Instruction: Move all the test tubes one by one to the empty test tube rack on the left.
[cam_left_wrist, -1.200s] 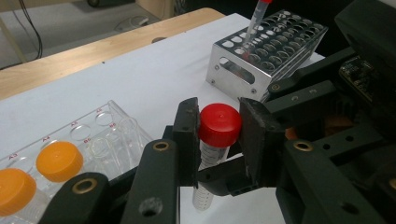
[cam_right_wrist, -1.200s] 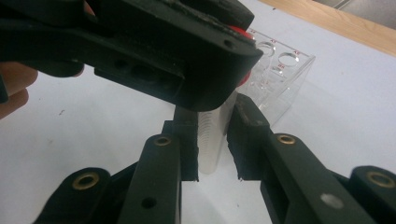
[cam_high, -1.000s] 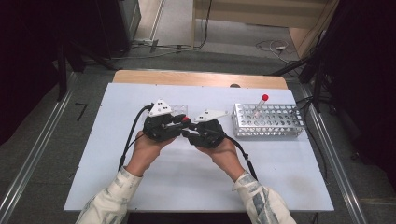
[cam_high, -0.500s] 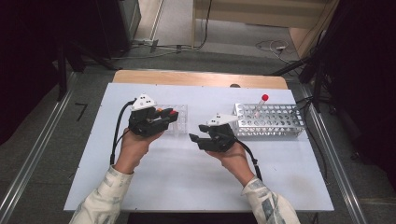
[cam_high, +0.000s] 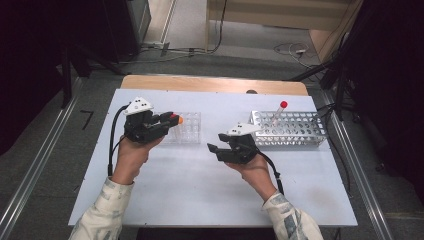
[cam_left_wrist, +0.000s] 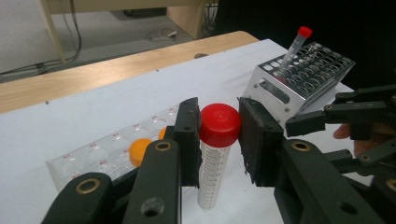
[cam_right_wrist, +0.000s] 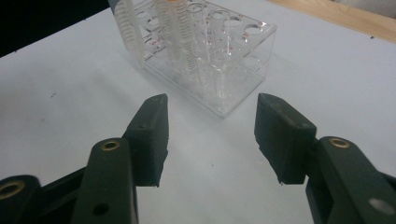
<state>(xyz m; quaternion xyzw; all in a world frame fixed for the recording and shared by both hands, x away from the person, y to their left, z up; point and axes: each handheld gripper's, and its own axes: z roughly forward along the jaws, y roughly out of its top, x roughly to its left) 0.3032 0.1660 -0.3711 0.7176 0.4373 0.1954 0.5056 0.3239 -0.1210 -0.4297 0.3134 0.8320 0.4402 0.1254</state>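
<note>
Left tool (cam_left_wrist: 217, 140) over white table (cam_high: 200, 190), grey floor (cam_high: 45, 150).

racks: 2 (cam_high: 186, 128) (cam_high: 295, 129) | red-capped tubes: 2 (cam_left_wrist: 217, 140) (cam_left_wrist: 297, 43) | claws: 2 (cam_high: 170, 121) (cam_high: 216, 150)

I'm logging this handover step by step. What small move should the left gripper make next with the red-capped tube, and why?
Probably carry it over an empty well of the clear rack and lower it. The left gripper clamps the red-capped tube upright above the table, while the right gripper, jaws just opened, holds nothing.

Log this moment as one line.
left gripper: shut on red-capped tube | right gripper: jaws just opening, nothing between | clear rack: ahead of right gripper
</note>
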